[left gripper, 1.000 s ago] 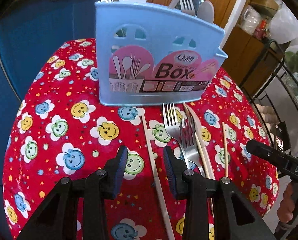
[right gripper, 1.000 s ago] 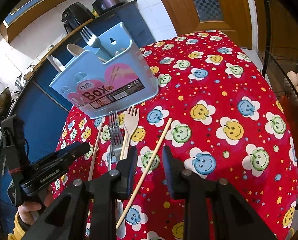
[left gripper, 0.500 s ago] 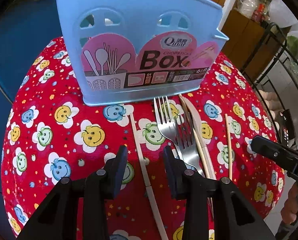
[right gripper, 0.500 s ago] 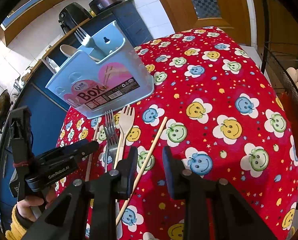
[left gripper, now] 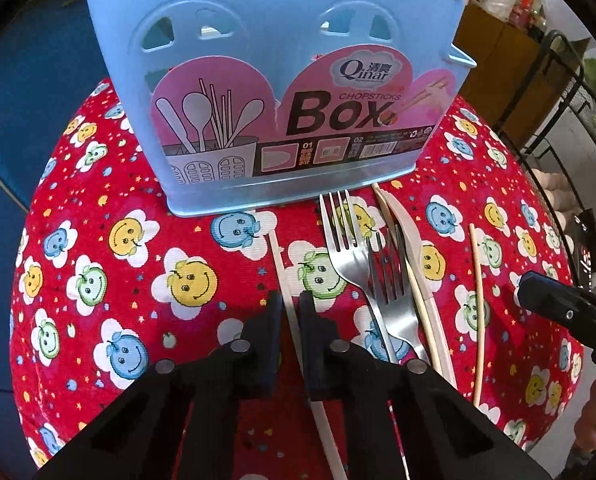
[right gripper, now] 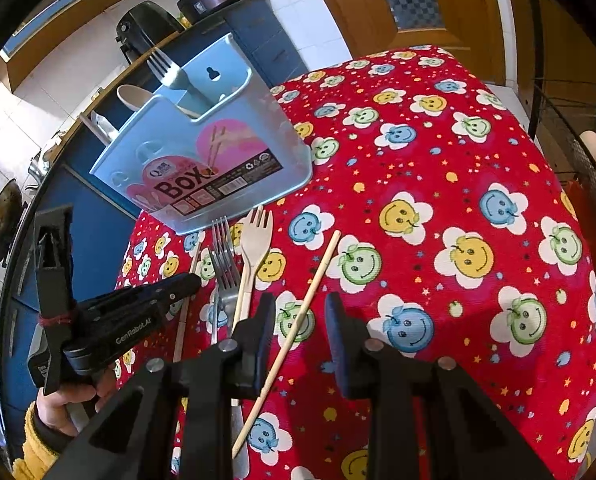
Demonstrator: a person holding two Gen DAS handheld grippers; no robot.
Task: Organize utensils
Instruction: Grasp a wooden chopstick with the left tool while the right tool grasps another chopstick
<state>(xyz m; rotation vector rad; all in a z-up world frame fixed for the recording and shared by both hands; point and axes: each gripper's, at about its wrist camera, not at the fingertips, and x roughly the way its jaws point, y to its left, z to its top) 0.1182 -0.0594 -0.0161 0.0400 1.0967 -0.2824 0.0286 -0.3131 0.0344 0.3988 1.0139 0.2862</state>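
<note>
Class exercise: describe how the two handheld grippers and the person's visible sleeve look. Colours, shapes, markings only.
Both the left gripper and right gripper are matte black plastic, with flat dark pads, angular linkage arms and round silver pivot pins. The left one carries white "GenRobot.AI" lettering and a red band. The sleeve is yellow and fuzzy.

Red smiley-flower tablecloth (right gripper: 437, 152), wooden door (right gripper: 409, 0), blue cabinet (left gripper: 30, 92).

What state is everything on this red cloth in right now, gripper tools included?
Left gripper: closing around white chopstick.
Right gripper: open above wooden chopstick, not touching.
Box: upright, a fork and spoon inside.
Two metal forks: flat, overlapping.
Cream fork: flat, beside them.
</note>
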